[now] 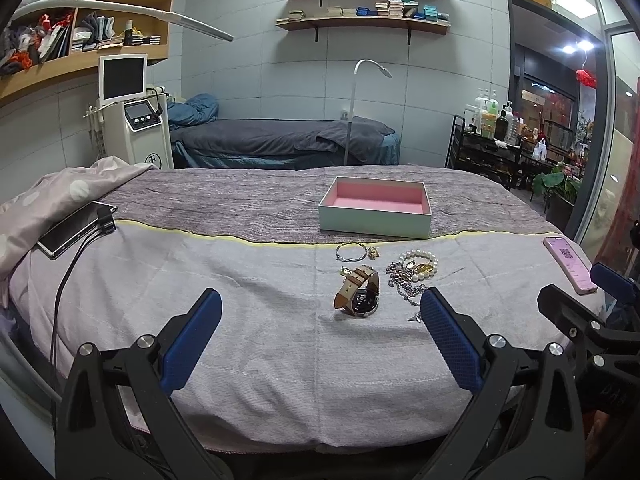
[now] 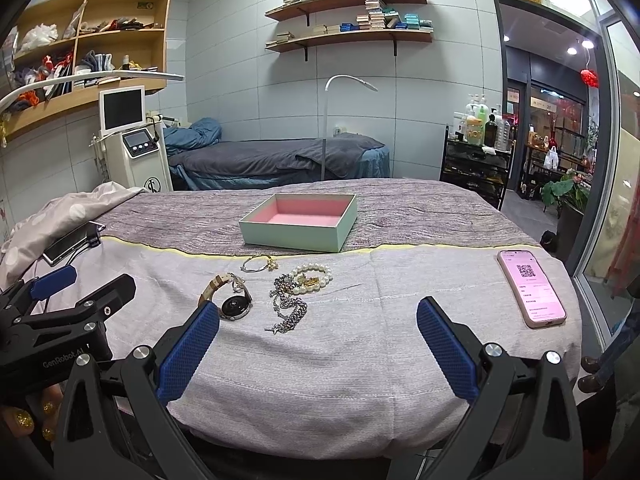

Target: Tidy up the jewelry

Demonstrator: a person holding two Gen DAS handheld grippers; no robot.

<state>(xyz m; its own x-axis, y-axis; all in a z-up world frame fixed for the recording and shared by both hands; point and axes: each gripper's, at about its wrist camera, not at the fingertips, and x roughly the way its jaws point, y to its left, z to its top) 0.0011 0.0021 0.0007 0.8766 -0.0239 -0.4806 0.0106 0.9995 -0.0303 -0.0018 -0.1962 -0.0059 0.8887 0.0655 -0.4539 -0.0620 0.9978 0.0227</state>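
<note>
We hold our left gripper (image 1: 320, 316) wide open and empty above the bed (image 1: 240, 340). Ahead lie the watch (image 1: 359, 292), bangle (image 1: 351, 251), chain (image 1: 404, 280) and pearls (image 1: 420, 262), before the box (image 1: 376, 222). Our right gripper (image 2: 318, 322) gapes empty too.

Both wrist views look forward and slightly down across the bed (image 1: 280, 360) from its near edge, left view sited left of right; both share the box (image 1: 376, 216) and jewelry.
</note>
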